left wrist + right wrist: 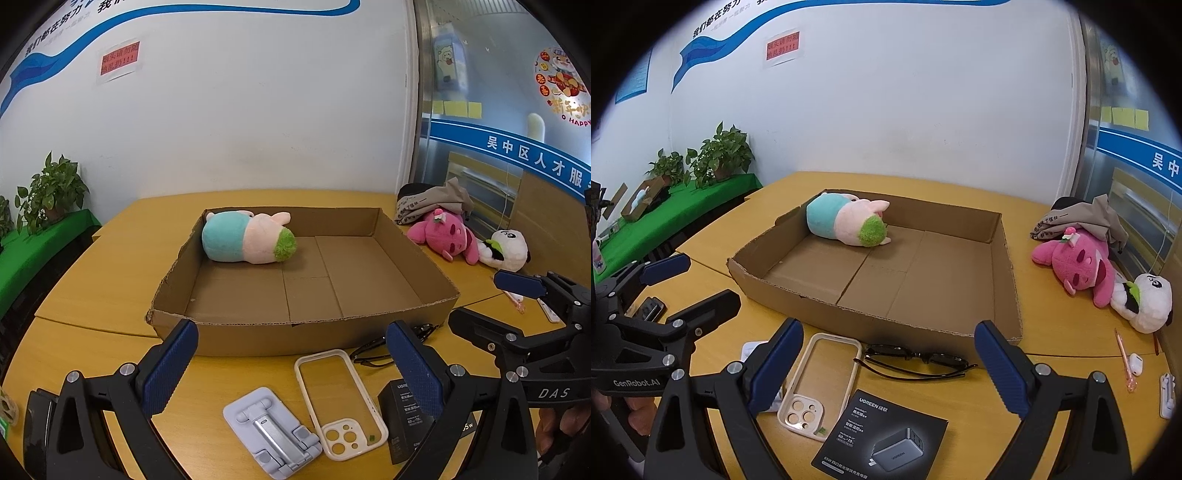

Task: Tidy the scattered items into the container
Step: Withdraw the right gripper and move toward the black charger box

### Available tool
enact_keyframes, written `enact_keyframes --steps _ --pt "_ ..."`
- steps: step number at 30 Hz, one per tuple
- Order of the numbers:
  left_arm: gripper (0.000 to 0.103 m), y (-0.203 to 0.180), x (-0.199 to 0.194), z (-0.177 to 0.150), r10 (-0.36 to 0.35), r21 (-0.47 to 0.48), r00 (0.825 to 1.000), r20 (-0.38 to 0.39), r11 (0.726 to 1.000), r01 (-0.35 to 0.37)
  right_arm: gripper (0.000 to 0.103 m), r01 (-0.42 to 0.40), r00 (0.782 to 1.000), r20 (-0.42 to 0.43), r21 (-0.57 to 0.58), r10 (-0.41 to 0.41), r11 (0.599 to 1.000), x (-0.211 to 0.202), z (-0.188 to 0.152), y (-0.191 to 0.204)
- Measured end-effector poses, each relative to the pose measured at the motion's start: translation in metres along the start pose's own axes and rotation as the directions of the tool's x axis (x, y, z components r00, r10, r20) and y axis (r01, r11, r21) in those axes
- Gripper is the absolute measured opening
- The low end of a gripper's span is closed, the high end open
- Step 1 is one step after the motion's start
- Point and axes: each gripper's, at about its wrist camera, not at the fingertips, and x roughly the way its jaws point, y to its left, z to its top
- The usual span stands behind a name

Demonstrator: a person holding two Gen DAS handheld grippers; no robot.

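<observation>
Both the left hand-held gripper and right hand-held gripper hover spread apart, empty, with the cardboard tray just ahead and a phone case beneath.

Table: yellow-orange wood tone. Cardboard tray: plain brown, with a ragged torn rim. Plush pig inside the tray: teal body, pale pink head, fuzzy green snout. Plush bear: hot pink with darker pink facial markings. Panda plush: white with black patches and a green accent. Phone case: cream border, clear back. Sunglasses: black frame, dark lenses. Charger box: black with white lettering and a grey product picture. Phone stand: light lavender-grey with a silver centre. Pen: pink. Left tongs and right tongs: black frames, dark blue textured pads.
</observation>
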Motion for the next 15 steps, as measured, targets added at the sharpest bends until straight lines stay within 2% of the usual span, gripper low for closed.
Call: enact_keyframes --steps 6,9,12,13,15 --pt "0.103 -0.006 0.013 -0.005 -0.024 0.014 0.998 -0.053 1.0 0.025 0.094 -0.012 0.999 -0.031 0.002 0.012 1.0 -0.002 -0.012 -0.012" --pt "0.103 -0.013 0.024 -0.014 -0.079 0.012 0.991 -0.105 0.997 0.081 0.094 -0.029 0.997 -0.077 0.036 0.032 0.999 0.0 -0.032 -0.029" --pt "0.103 -0.021 0.042 -0.029 -0.172 -0.004 0.964 -0.204 0.985 0.175 0.094 -0.164 0.975 -0.136 0.111 0.178 0.98 0.006 -0.057 -0.045" --pt "0.103 -0.024 0.05 -0.035 -0.213 -0.021 0.945 -0.247 0.976 0.215 0.094 -0.205 0.962 -0.153 0.134 0.225 0.97 0.007 -0.068 -0.048" --pt "0.103 -0.029 0.061 -0.046 -0.27 -0.053 0.912 -0.309 0.962 0.267 0.094 -0.229 0.949 -0.187 0.139 0.253 0.963 0.011 -0.084 -0.049"
